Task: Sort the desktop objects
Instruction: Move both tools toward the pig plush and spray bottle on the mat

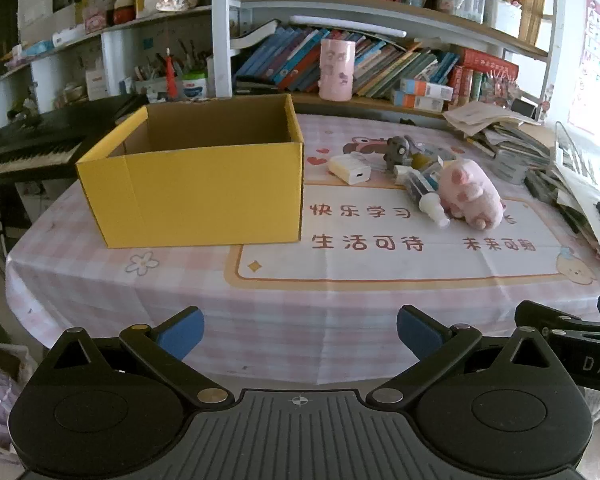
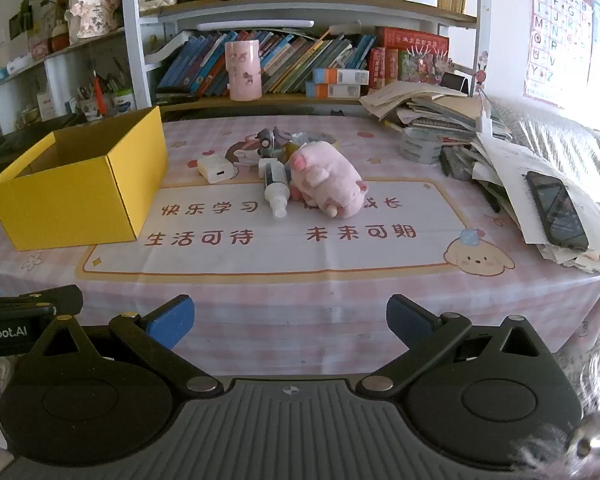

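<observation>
Our left gripper (image 1: 300, 334) and right gripper (image 2: 290, 322) both wide, empty, short of box (image 1: 204, 188) and plush pig (image 2: 326, 182).

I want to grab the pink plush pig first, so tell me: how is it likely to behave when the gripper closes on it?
The pink plush pig looks soft and stuffed, so it will probably squash between the pads rather than resist. It likely weighs little for its bulk. It lies on its side against the spray bottle, so lifting it may nudge that bottle, which could roll.

Matt cardboard box (image 1: 204, 192), fuzzy plush pig (image 1: 470, 194), smooth glossy plastic charger (image 1: 350, 169), creased tablecloth (image 1: 300, 312)
</observation>
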Available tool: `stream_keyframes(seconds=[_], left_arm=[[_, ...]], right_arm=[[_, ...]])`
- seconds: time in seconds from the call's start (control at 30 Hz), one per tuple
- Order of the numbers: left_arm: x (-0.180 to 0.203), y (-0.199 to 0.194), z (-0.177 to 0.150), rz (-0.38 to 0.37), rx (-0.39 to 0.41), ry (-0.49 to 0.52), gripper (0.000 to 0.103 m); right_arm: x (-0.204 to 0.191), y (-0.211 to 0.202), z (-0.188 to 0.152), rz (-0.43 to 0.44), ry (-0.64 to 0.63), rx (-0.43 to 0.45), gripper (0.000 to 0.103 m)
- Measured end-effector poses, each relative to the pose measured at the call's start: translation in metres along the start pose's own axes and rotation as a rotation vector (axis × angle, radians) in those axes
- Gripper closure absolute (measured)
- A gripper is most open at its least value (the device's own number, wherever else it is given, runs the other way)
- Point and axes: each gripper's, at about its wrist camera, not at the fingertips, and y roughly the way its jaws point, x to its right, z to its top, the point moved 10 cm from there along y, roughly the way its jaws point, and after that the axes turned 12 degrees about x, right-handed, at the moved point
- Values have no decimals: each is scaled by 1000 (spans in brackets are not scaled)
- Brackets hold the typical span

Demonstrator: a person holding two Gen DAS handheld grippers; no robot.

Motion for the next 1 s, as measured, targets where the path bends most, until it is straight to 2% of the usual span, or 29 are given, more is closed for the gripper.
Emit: stream_keyframes(seconds=[1.0], left_arm=[[-7, 6, 4, -7, -11, 15, 0]], right_arm=[[-4, 7, 0, -10, 18, -20, 0]])
